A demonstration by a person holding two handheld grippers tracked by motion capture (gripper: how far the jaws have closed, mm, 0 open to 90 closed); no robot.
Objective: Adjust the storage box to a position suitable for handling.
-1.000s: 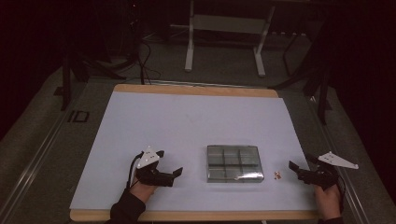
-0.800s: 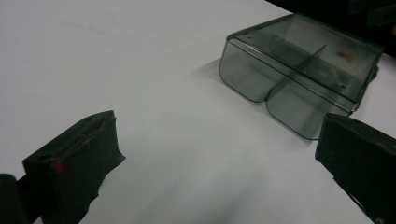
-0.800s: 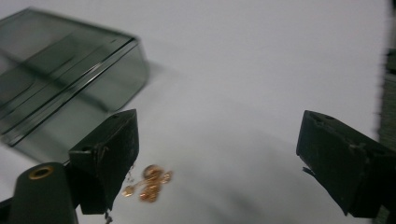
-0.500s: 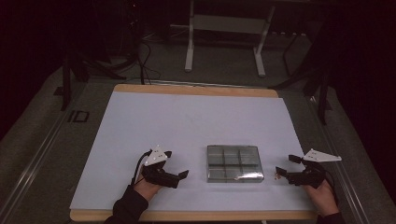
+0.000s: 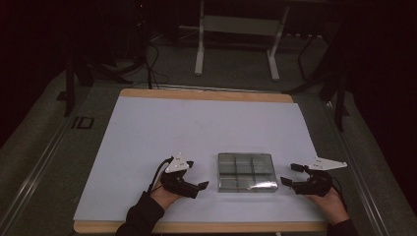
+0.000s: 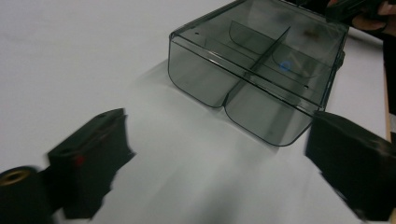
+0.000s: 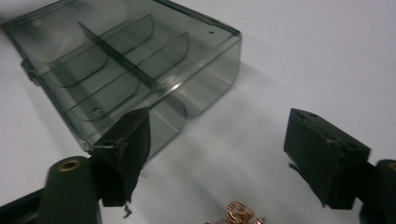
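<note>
A clear smoky plastic box (image 5: 245, 172) with several divided compartments lies near the front of the white mat (image 5: 196, 128), its lid shut. My left gripper (image 5: 196, 189) rests just left of the box, pointing at it. In the left gripper view the box (image 6: 252, 70) lies ahead of the left gripper (image 6: 219, 172), whose jaws stand apart. My right gripper (image 5: 290, 175) sits at the box's right side. Its jaws are spread in the right gripper view (image 7: 224, 154), close to the box corner (image 7: 121, 70). Both pairs of jaws have just been closing a little, with nothing between them.
A small heap of copper-coloured bits (image 7: 236, 214) lies on the mat right under the right gripper. A wooden table edge (image 5: 196, 227) borders the mat at the front. Metal stand legs (image 5: 236, 44) rise from the floor beyond the table.
Both hands have slid inward toward the box, the left gripper rightward and the right gripper leftward. The box has not moved.
</note>
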